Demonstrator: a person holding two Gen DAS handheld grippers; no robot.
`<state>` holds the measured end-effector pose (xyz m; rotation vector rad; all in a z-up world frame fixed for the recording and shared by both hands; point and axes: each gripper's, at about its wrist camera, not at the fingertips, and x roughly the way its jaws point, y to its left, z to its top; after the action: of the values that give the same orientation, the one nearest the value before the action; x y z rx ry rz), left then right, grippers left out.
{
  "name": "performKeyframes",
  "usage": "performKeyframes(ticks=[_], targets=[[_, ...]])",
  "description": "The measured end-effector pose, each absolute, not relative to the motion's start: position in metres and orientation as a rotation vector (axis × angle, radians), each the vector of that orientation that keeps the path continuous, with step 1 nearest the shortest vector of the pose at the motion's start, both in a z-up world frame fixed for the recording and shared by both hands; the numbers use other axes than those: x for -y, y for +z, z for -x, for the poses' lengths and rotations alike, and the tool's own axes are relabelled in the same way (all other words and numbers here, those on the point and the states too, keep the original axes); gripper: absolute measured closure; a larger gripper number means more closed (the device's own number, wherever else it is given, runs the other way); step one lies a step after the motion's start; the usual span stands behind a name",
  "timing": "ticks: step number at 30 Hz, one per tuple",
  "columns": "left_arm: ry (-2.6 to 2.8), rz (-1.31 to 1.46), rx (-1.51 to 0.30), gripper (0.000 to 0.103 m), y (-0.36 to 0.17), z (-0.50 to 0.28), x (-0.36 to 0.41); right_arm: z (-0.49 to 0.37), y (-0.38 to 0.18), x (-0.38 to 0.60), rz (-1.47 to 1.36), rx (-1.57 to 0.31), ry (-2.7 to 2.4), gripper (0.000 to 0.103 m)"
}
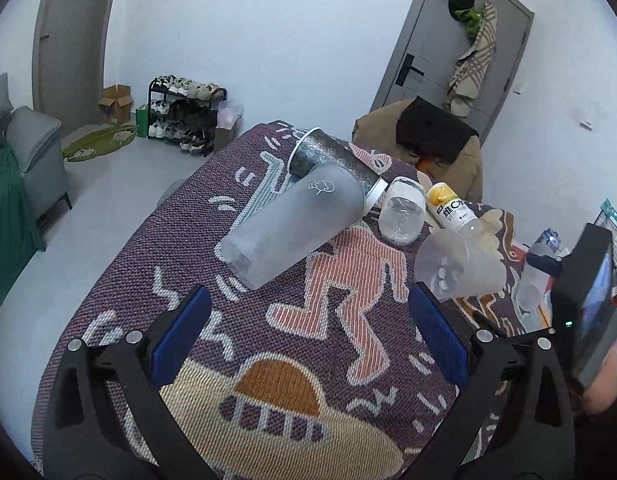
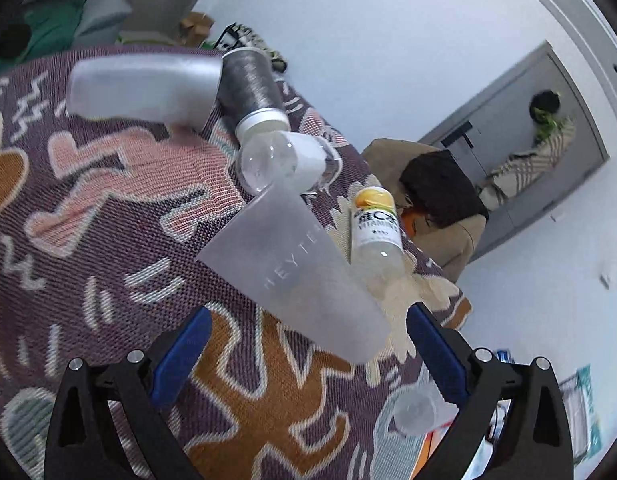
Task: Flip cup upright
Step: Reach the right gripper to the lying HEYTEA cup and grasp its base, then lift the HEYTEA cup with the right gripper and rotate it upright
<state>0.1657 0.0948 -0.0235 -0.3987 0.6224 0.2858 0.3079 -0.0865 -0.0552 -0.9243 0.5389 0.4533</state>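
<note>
A small frosted plastic cup [image 2: 296, 272] marked HEYTEA lies on its side on the patterned tablecloth [image 2: 108, 208]; it also shows in the left wrist view [image 1: 456, 266]. My right gripper [image 2: 308, 344] is open with the cup's base end between its blue pads, apart from them. A large frosted cup [image 1: 292, 224] lies on its side farther back, resting against a dark patterned cup [image 1: 332, 156]. My left gripper [image 1: 308, 320] is open and empty over the cloth, short of the large cup.
A clear jar [image 1: 402, 212] and a vitamin drink bottle [image 1: 450, 206] lie beside the cups. Another clear bottle [image 2: 416, 408] lies near the table's right edge. A chair with a brown coat [image 1: 420, 140] stands behind the table. The right gripper's body [image 1: 588, 304] shows at right.
</note>
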Motion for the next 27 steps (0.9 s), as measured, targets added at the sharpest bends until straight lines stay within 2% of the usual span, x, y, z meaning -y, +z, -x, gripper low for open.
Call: performKeyframes(ticks=[10,17,18,19,21,23,27], targets=[[0.298,0.413,-0.64,0.005,-0.032,-0.183,-0.105,-0.332,-0.091,0.063,1.139,-0.496,0.488,0.008],[0.303,0.418,-0.633,0.005,-0.032,-0.178,-0.112,-0.356,-0.093,0.066,1.112,-0.579,0.616,0.009],[0.304,0.42,-0.635,0.005,-0.032,-0.177,-0.113,-0.359,-0.092,0.067,1.105,-0.595,0.64,0.017],[0.306,0.424,-0.636,0.005,-0.032,-0.176,-0.114,-0.362,-0.09,0.068,1.095,-0.629,0.67,0.018],[0.309,0.428,-0.628,0.005,-0.028,-0.17,-0.116,-0.363,-0.087,0.069,1.114,-0.635,0.655,0.031],[0.309,0.42,-0.617,0.005,-0.024,-0.165,-0.117,-0.358,-0.077,0.071,1.095,-0.651,0.664,0.035],[0.308,0.42,-0.595,0.005,-0.015,-0.154,-0.119,-0.338,-0.052,0.078,1.01,-0.678,0.7,0.036]])
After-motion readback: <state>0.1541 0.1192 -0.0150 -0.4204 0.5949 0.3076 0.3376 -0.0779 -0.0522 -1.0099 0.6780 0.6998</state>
